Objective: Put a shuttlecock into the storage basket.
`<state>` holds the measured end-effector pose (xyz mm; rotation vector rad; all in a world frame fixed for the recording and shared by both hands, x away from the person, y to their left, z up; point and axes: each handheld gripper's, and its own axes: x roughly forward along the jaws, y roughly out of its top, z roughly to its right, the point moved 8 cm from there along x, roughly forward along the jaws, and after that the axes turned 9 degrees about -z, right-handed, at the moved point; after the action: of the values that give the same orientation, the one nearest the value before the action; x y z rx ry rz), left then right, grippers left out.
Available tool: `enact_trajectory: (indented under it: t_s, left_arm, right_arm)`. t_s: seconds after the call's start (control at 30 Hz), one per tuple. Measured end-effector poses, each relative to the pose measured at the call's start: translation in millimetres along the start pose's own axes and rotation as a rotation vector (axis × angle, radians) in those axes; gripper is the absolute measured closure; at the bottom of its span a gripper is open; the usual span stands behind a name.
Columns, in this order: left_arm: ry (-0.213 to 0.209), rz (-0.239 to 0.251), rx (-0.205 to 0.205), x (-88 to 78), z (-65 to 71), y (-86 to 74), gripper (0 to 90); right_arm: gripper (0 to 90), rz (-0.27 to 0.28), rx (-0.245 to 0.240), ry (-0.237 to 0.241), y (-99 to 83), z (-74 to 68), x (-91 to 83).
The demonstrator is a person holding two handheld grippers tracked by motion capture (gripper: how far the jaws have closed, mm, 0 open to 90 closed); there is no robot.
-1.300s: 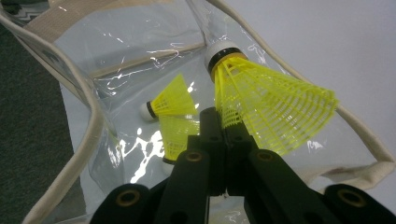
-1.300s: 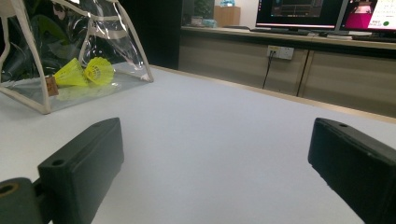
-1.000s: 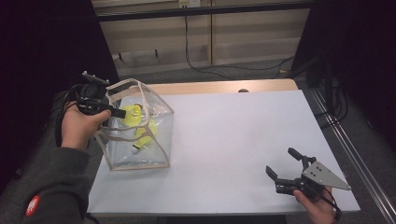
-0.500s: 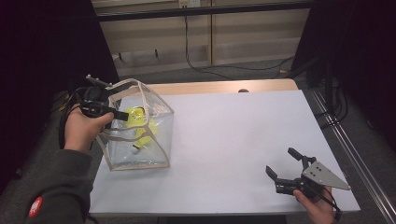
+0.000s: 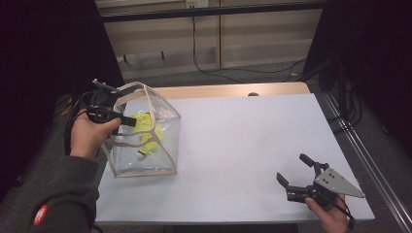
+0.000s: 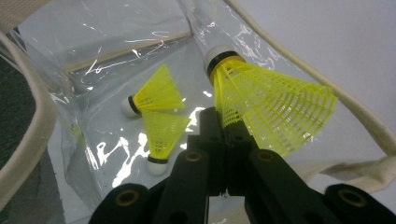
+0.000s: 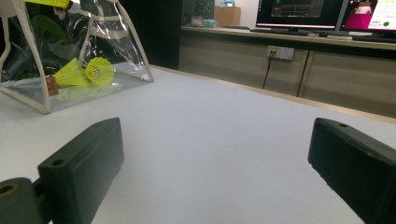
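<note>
Left gripper [image 6: 227, 122], center-bottom of frame, jaws clamped on skirt of a yellow plastic shuttlecock [image 6: 271, 100] over the clear plastic bag w/ beige trim [image 5: 165, 141], left of frame. Right gripper [image 5: 297, 171], lower right, jaws wide apart, holding nothing.

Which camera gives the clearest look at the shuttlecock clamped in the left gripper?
The left gripper view: the held shuttlecock fills the frame, its yellow skirt pinched between the shut jaws of the left gripper, above the clear bag. The high view shows it as a yellow patch inside the bag; the right gripper view catches a yellow sliver at the top edge.
</note>
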<state>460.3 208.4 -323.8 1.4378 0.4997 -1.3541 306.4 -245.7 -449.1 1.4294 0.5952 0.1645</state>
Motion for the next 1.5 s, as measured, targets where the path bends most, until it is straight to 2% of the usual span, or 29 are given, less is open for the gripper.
enact_trajectory:
  t_s: [0.77,1.5]
  left_arm:
    - [-0.002,0.002,-0.011,5.4,-0.5,-1.6,88.8]
    - [-0.015,-0.01,-0.005,11.8,1.7,-4.4,87.1]
  right_arm:
    - [3.1,0.001,-0.001,0.0,0.1,0.1,-0.2]
    - [3.1,-0.001,0.0,0.001,-0.2,-0.5,0.1]
